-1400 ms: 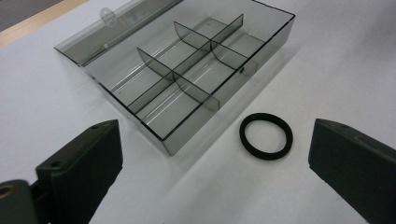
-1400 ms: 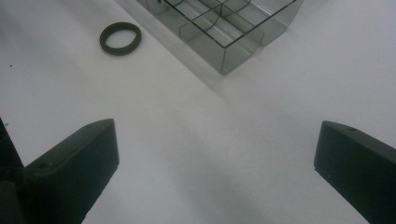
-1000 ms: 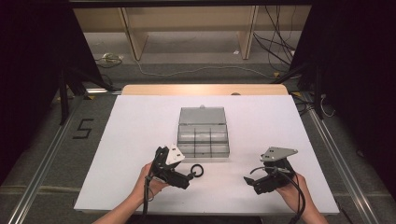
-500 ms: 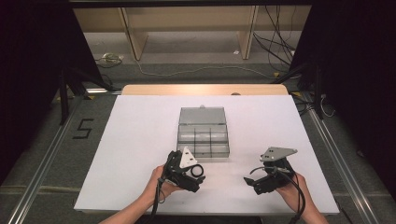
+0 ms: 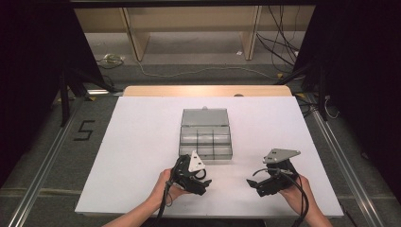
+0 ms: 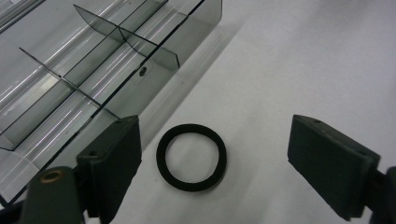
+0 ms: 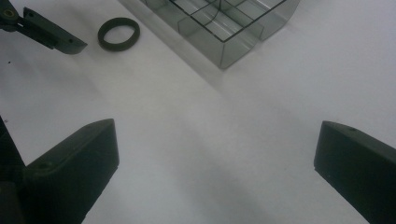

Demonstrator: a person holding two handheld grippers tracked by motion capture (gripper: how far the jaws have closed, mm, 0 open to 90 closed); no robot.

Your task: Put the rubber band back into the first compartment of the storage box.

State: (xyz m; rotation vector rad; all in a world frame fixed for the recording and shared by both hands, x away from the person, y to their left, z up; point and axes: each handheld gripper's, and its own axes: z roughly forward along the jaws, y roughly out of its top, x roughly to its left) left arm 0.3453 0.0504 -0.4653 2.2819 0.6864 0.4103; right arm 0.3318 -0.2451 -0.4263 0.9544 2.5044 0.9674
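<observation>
Now my left hand-held gripper (image 6: 210,163), jaws just closing yet clear of it, straddles the black ring (image 6: 191,157) just beside the compartment box (image 6: 93,70); my right hand-held gripper (image 7: 215,172) stands open.

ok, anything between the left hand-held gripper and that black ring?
Nothing visible. The black ring lies flat on the white table between the open jaws of the left hand-held gripper, which have just been closing; the pads are not touching it. The clear divided box sits beside it.

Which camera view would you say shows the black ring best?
The left gripper view: the black ring lies whole and close between its jaws. The right gripper view shows it small, far off; in the high view, the left gripper mostly covers it.
</observation>
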